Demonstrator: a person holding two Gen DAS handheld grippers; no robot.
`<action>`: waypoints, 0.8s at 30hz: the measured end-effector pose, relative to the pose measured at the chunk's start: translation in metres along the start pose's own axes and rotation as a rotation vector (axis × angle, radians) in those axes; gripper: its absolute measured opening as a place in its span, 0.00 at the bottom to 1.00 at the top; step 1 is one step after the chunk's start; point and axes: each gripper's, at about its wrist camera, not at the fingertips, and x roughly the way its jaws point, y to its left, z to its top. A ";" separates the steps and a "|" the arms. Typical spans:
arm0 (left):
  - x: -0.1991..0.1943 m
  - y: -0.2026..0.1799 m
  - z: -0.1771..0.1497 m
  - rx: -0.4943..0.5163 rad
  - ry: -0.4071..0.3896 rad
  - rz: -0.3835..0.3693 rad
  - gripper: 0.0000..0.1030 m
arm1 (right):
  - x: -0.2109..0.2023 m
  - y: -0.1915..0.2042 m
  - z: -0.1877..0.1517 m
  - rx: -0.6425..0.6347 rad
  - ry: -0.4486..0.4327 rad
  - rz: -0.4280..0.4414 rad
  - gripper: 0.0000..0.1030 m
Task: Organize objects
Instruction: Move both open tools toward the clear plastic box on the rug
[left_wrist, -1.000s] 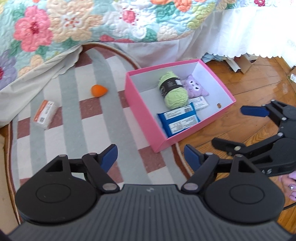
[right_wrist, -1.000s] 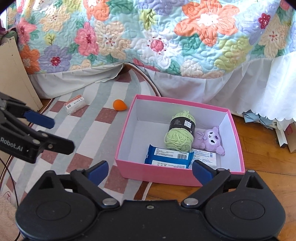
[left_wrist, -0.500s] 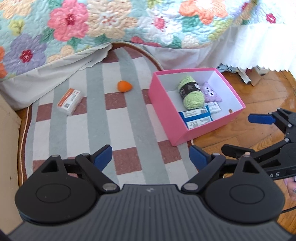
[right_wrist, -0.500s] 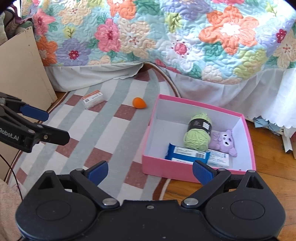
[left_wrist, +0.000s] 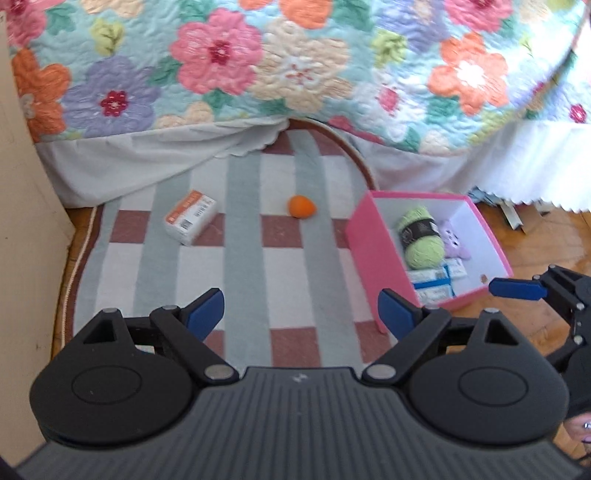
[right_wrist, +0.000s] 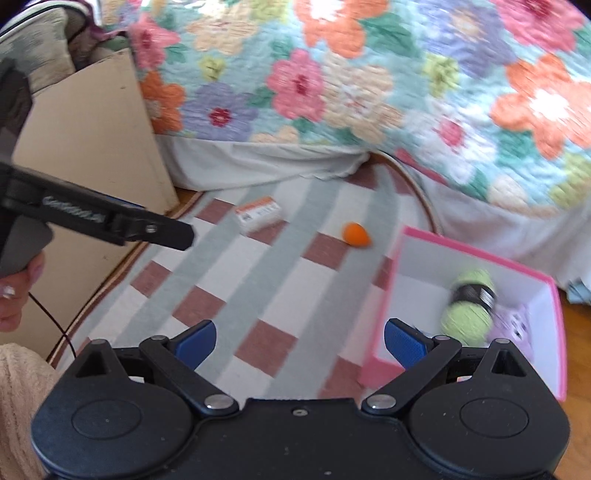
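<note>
- Striped rug (left_wrist: 243, 266) lies before you, under a floral quilt (left_wrist: 295, 66) hanging off the bed.
- Your left gripper (left_wrist: 301, 308) and right gripper (right_wrist: 299, 341) both gape wide, holding nothing.
- On the rug, a small carton (left_wrist: 190, 216) and an orange egg (left_wrist: 301, 206) lie apart, unobstructed.
- Your pink box (left_wrist: 373, 254), right of them, holds yarn (left_wrist: 421, 238), a purple plush (left_wrist: 454, 243) and blue packets (left_wrist: 434, 286).

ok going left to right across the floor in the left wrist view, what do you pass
beige panel at the left edge → small white box with an orange stripe → orange egg-shaped ball → pink cardboard box → green yarn skein inside it → purple plush toy
</note>
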 end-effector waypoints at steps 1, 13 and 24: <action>0.003 0.007 0.002 -0.015 0.005 0.009 0.88 | 0.005 0.004 0.004 -0.015 -0.009 0.014 0.96; 0.055 0.063 0.026 -0.089 0.049 0.110 0.88 | 0.095 0.037 0.054 -0.230 -0.078 0.174 0.96; 0.101 0.098 0.043 -0.146 0.081 0.090 0.85 | 0.179 0.039 0.078 -0.247 -0.134 0.201 0.96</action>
